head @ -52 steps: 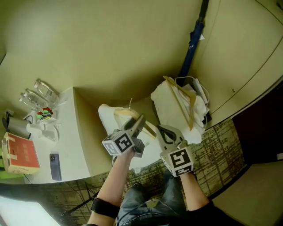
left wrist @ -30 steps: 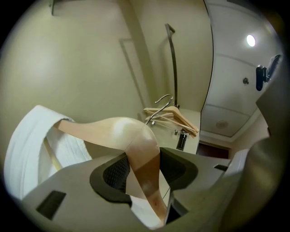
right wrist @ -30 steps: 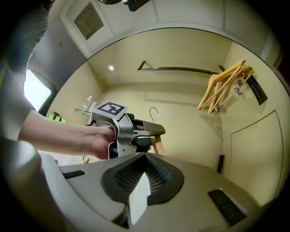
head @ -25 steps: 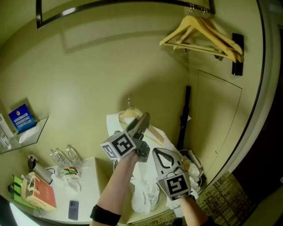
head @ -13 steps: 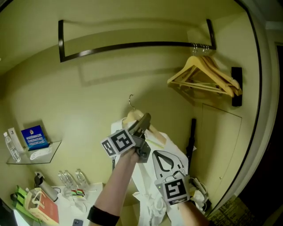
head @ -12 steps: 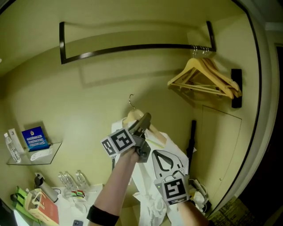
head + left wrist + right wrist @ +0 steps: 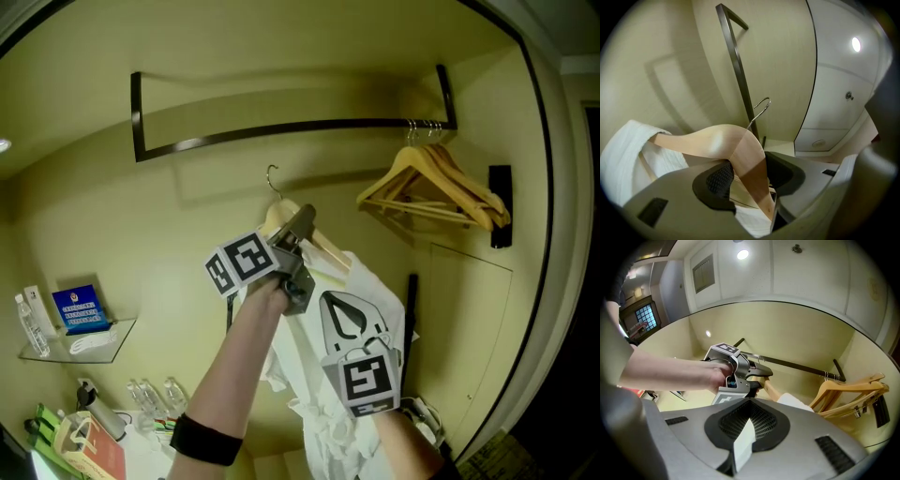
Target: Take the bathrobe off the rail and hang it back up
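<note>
Raised almost to the dark metal rail point(image 7: 309, 124) for rehanging, the pale wooden hanger point(image 7: 325, 255) was clamped in the left gripper point(image 7: 302, 223) fingers; the white bathrobe point(image 7: 377, 302) was seemingly pinched by the right gripper point(image 7: 337, 314).

This looks like a hotel room closet corner: a clothes rail point(image 7: 309, 127), spare wooden hangers point(image 7: 448, 172), a small glass shelf point(image 7: 108, 343), drinking glasses point(image 7: 150, 398).

Grey grippers point(image 7: 302, 220), black-white marker cubes point(image 7: 246, 262), black wristband point(image 7: 199, 439)
</note>
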{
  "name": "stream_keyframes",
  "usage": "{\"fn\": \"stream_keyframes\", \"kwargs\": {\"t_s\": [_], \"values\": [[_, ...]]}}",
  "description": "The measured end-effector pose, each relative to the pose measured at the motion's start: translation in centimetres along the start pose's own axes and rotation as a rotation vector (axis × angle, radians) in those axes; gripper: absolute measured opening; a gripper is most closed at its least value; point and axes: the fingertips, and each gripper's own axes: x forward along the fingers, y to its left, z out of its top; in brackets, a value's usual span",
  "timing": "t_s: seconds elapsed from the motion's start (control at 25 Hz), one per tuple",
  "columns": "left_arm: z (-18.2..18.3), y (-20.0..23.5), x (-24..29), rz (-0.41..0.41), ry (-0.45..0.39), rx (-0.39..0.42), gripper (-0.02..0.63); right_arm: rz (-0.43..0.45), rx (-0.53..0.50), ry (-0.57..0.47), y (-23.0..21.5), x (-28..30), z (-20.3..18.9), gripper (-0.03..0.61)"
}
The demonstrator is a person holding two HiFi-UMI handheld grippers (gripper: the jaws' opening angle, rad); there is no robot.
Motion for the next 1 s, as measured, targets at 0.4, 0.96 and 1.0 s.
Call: {"fn": "stream_keyframes", "kwargs": {"t_s": [0.4,0.96,1.0], "values": [[6.7,-1.3,3.7,0.027,-0.051,0.045,0.202,0.045,0.019,-0.054,-2.3,3.4,3.2,0.017],[9.5,2.1,6.0,0.11,-0.083,0.055,0.204,0.106,0.028,-0.084,-2.9,5.6,3.1,0.017],[9.4,2.4,6.0,0.116,-0.084,0.051,0.202,0.108,0.031,-0.082,-2.9,5.7,2.8,0.017]]}}
